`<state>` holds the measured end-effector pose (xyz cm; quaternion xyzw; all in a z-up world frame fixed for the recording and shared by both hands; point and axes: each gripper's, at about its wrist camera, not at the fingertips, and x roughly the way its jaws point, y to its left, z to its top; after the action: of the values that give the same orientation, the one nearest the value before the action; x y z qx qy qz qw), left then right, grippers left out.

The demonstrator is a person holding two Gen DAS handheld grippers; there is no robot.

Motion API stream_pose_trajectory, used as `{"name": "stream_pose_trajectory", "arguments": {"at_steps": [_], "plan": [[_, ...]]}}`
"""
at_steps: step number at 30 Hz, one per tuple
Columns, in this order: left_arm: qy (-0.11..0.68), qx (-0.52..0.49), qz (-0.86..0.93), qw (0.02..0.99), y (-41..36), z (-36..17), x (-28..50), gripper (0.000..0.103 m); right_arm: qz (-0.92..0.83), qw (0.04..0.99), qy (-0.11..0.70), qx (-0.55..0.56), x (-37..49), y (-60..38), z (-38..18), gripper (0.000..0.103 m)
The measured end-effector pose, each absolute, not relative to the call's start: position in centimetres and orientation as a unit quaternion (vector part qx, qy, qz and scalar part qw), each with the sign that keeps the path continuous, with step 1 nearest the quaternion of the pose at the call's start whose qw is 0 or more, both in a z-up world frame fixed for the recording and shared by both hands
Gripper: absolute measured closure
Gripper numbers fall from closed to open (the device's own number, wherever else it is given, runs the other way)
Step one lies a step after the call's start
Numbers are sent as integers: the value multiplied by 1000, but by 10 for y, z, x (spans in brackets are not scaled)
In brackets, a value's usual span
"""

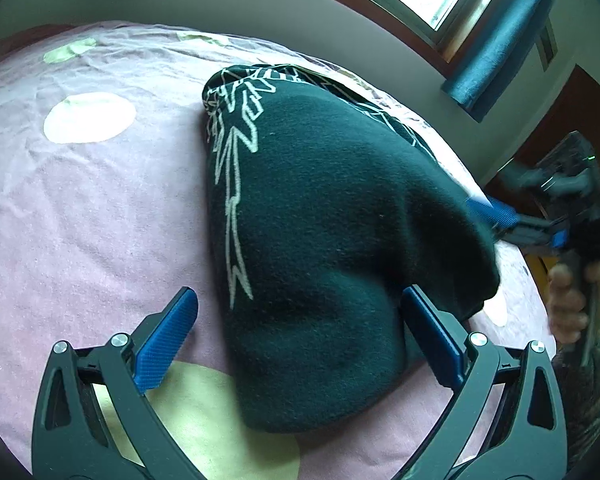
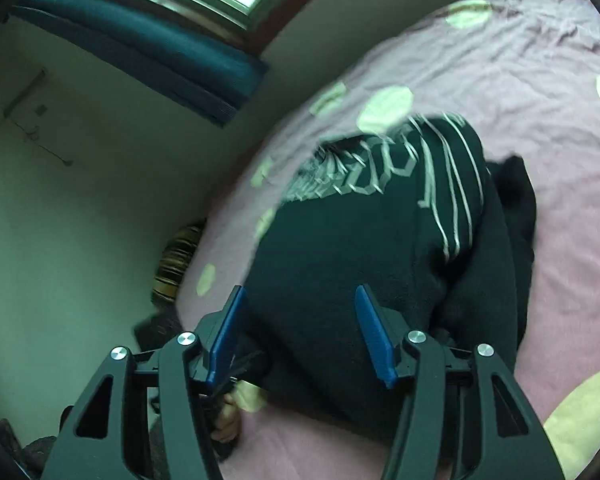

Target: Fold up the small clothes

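Observation:
A dark green garment (image 1: 332, 216) with white line print lies partly folded on the pink bed sheet (image 1: 100, 208). My left gripper (image 1: 300, 332) is open, its blue fingers either side of the garment's near edge. My right gripper (image 2: 300, 332) is open just above the garment (image 2: 360, 264) in its own view. It also shows in the left wrist view (image 1: 496, 212) at the garment's right edge, blurred, with the hand holding it.
The bed sheet (image 2: 540, 80) has pale green dots. A wall, a window and teal curtains (image 1: 496, 40) stand beyond the bed. The bed's edge (image 2: 220, 240) drops to the floor on the left of the right wrist view.

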<state>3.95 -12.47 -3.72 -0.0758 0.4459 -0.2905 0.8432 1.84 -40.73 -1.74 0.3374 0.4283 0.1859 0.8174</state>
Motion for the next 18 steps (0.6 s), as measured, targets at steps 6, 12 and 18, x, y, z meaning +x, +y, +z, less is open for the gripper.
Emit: {"name": "stream_pose_trajectory", "arguments": {"at_steps": [6, 12, 18], "plan": [[415, -93, -318, 847, -107, -6, 23, 2, 194, 821, 365, 394, 0, -420, -14, 37], [429, -133, -357, 819, -74, -2, 48, 2, 108, 839, 313, 431, -28, -471, -20, 23], [488, -214, -390, 751, -80, -38, 105, 2, 107, 782, 371, 489, -3, -488, -75, 23]]}}
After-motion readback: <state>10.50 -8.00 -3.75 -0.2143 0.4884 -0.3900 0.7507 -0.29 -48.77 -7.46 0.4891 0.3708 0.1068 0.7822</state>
